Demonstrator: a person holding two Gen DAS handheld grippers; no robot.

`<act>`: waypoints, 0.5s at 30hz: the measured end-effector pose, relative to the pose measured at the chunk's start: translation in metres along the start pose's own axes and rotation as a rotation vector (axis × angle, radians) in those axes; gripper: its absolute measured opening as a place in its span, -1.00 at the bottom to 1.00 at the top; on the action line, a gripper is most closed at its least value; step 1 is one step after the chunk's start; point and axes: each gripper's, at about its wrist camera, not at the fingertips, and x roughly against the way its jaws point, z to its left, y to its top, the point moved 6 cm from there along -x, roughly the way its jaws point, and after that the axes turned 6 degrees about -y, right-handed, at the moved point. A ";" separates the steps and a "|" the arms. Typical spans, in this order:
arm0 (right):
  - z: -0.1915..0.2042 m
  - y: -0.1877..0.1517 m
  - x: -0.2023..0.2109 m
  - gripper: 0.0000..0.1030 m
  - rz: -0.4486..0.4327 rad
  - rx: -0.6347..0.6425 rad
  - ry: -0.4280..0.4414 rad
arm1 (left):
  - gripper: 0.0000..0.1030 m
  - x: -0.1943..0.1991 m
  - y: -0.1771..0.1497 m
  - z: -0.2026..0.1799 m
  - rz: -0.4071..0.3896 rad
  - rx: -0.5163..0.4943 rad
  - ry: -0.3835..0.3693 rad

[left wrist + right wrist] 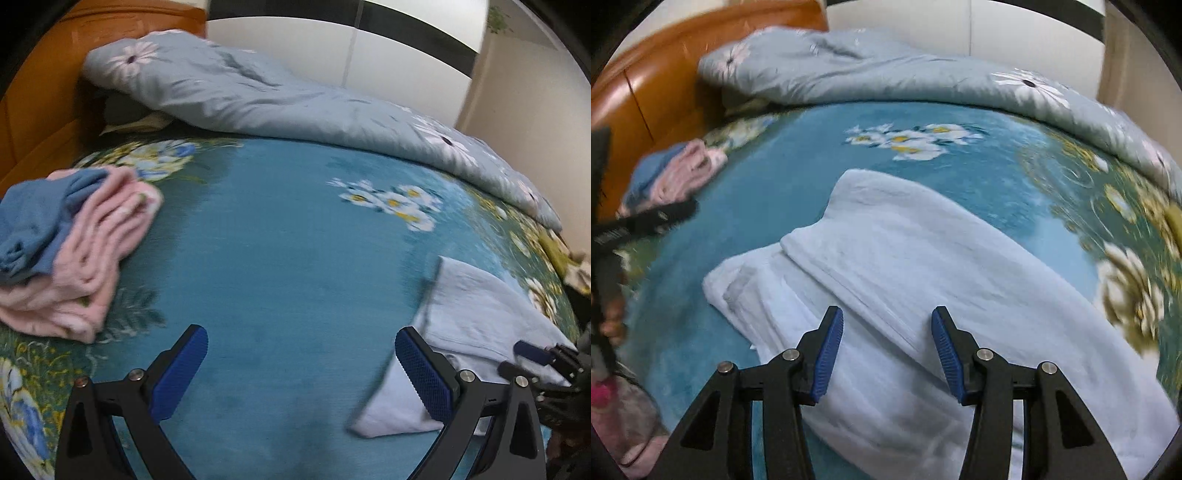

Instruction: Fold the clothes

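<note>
Clothes: pale blue garment point(905, 258) lay part-folded at the bed's point(783, 155) near edge, pink-and-blue pile point(70, 236) unfolded by the headboard; both grippers' fingers point(831, 350) apart, empty.

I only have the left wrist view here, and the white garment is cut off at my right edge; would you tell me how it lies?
Observer: The white garment lies flat on the teal bedspread, with one layer folded over another.
Operator: Is the right gripper holding it?
Observer: No, the right gripper hovers over it with jaws apart, nothing between the pads.
Operator: Anything else nearby?
Observer: Another pink cloth shows at the lower left edge of the right wrist view.
</note>
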 end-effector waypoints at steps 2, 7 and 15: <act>0.001 -0.001 -0.009 -0.01 0.023 -0.012 -0.005 | 1.00 0.000 0.000 0.011 0.001 0.028 0.004; -0.011 0.001 -0.016 -0.45 0.032 -0.110 0.003 | 1.00 -0.005 -0.005 0.012 0.018 0.047 -0.020; -0.037 -0.005 0.041 -0.99 -0.053 -0.229 0.149 | 1.00 -0.002 -0.006 -0.003 0.014 0.021 -0.039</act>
